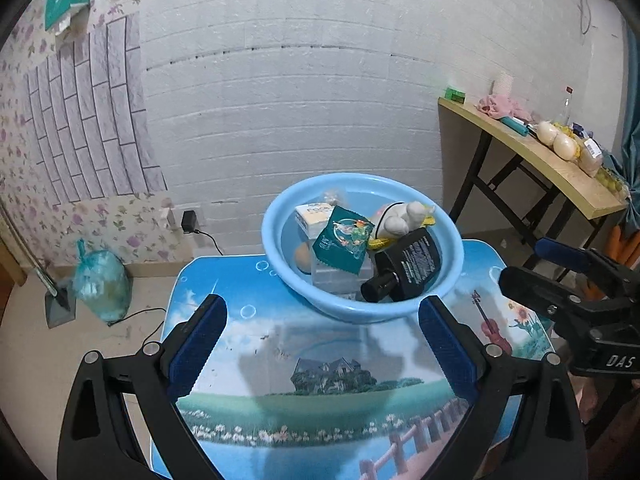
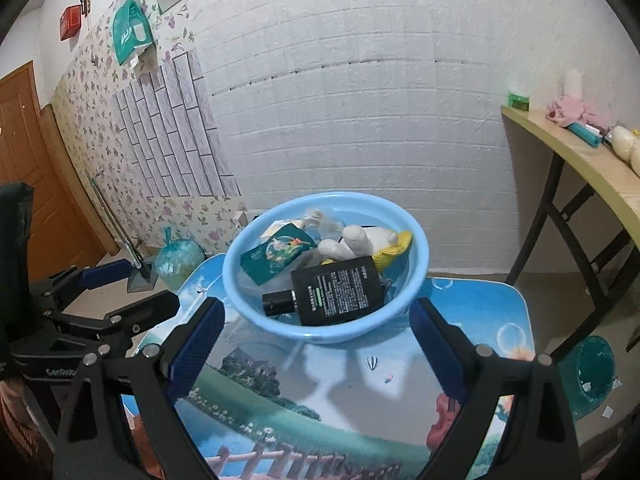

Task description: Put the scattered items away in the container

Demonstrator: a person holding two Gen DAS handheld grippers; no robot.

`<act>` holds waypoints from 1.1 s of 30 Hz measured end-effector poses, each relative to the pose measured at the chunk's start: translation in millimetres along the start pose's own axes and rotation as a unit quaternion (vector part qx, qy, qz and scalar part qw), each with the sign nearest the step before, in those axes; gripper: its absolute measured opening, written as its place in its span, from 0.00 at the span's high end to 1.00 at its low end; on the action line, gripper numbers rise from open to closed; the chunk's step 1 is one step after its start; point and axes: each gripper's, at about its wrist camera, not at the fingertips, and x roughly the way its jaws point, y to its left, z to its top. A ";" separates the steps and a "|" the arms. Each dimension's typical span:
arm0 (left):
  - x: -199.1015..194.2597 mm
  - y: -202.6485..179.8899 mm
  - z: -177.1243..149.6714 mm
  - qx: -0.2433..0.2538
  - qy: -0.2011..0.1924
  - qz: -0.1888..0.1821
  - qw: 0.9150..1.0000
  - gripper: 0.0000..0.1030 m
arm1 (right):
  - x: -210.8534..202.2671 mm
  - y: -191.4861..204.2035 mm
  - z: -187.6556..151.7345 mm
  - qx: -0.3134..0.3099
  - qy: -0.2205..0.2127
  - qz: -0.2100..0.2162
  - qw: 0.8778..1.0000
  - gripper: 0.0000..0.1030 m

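A small table (image 1: 320,400) with a printed landscape top stands before a white brick wall (image 1: 300,100). On the floor lies a tied plastic bag (image 1: 102,282). A wooden side table (image 1: 560,168) at the right carries food and a pink cloth (image 1: 498,105). A brown door (image 2: 24,168) is at the left.

A: What can't you make out in the blue basin (image 1: 276,216)?
B: Your black bottle (image 1: 412,270) covers most of the clear box (image 1: 340,274) beneath it, and the green packet (image 1: 344,238) hides part of the white carton (image 1: 310,216); its print is too small to read

A: And the edges?
B: Your near table (image 1: 320,400) edge is cut off by the frame, and so is the side table's (image 2: 592,168) far end
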 end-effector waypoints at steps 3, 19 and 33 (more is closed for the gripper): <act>-12.3 -2.7 -3.7 0.006 -0.008 0.008 1.000 0.06 | -9.3 7.2 -2.9 -0.001 -0.003 -0.011 1.000 0.07; -33.6 -4.2 -13.7 0.000 -0.024 0.031 0.999 0.00 | -30.3 9.9 -13.7 0.016 -0.015 -0.021 1.000 0.00; 7.3 8.6 -13.8 -0.021 -0.013 0.040 0.999 0.00 | -1.4 3.4 -14.1 -0.001 -0.023 -0.021 1.000 0.00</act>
